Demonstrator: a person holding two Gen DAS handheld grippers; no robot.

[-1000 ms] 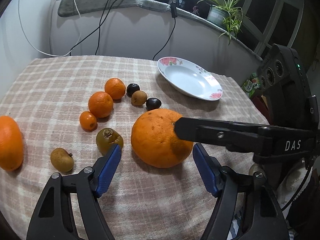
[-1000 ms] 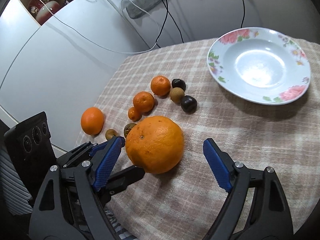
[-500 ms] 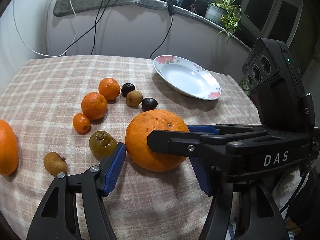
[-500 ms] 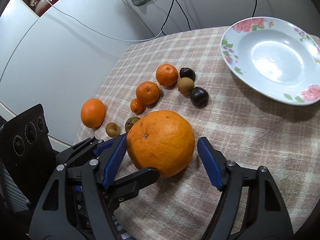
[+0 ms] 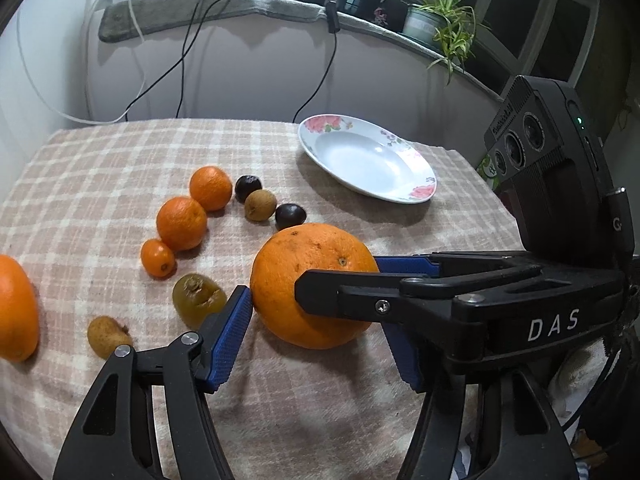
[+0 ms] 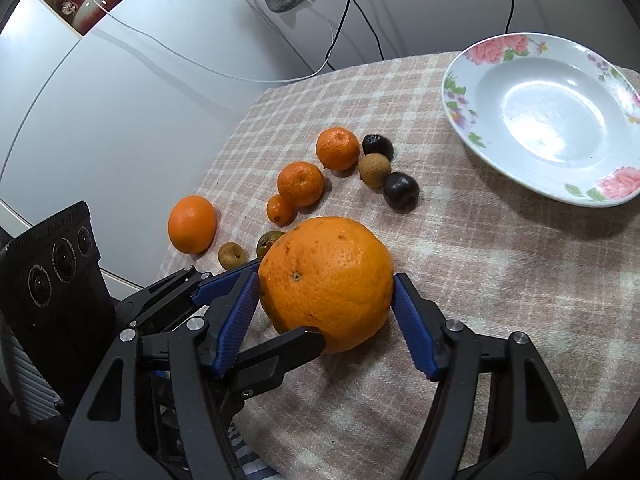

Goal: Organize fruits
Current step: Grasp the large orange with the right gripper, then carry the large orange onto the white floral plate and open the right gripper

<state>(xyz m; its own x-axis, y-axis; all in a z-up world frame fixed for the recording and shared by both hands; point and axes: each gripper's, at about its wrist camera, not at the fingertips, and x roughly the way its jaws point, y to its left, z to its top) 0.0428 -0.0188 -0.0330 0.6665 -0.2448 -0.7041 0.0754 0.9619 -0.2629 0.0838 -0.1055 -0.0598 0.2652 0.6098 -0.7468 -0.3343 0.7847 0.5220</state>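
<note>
The big orange (image 6: 326, 282) sits on the checked cloth of the tabletop (image 6: 500, 280), between the blue pads of both grippers at once. The right gripper (image 6: 324, 312) is clenched on it: in the right wrist view its two pads press the left and right sides of the fruit. The left gripper (image 5: 316, 332) comes from the other side; its left pad touches the orange, but the right pad is partly hidden behind the right gripper's finger, so I cannot tell if it really grasps. The flowered plate (image 5: 416, 196) stands further back and to the right, well apart from the orange, and nothing lies in it. The orange is almost round, without a clear long axis; its small stem dimple faces the right wrist camera. Behind it on the cloth lie smaller oranges (image 5: 182, 222), two dark fruits (image 5: 290, 216) and some brownish ones (image 5: 260, 205).
</note>
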